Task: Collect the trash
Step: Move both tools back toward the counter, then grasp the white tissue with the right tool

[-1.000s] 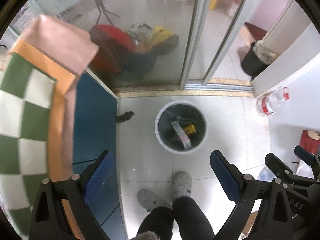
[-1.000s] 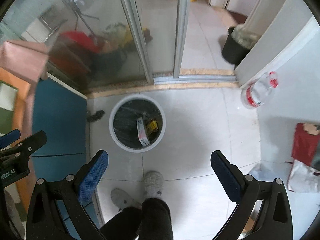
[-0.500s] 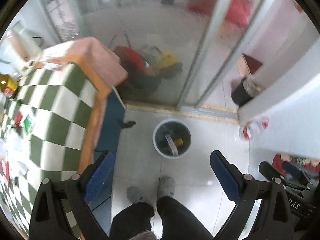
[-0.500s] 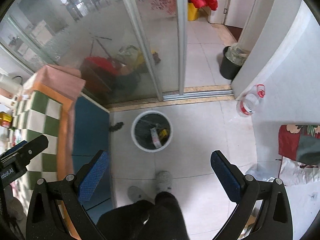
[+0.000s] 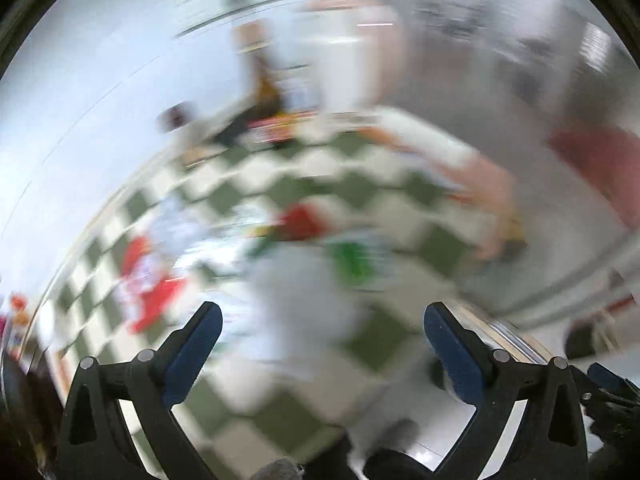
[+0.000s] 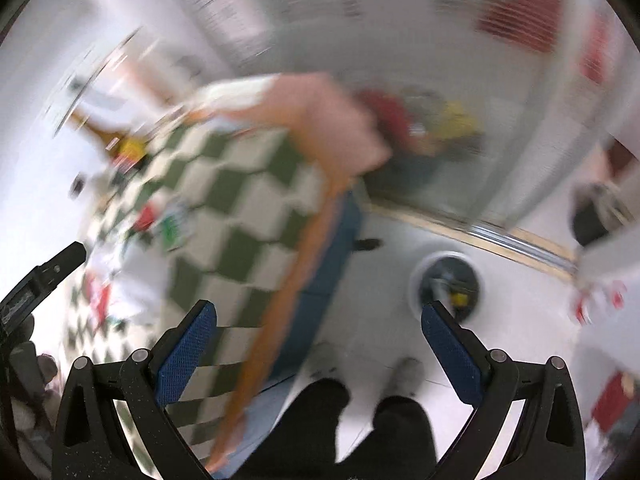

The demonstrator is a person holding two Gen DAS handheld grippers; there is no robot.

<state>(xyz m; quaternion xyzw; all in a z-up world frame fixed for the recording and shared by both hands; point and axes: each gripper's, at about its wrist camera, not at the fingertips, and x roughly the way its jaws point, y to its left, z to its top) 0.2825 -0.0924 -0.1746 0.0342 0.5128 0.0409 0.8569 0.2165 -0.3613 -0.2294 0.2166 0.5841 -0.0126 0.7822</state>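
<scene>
Home: checkered tablecloth (image 6: 240, 216), sliding door (image 6: 460, 92)

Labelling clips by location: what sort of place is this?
Probably a home dining or kitchen area: a green checked tablecloth strewn with wrappers, a waste bin on the tiled floor, and a sliding glass door.

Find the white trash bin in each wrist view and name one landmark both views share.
Left wrist: the trash bin is not in view; blur hides much.
Right wrist: trash bin at right of centre, on the floor.
Shared landmark: the green checked tablecloth.
</scene>
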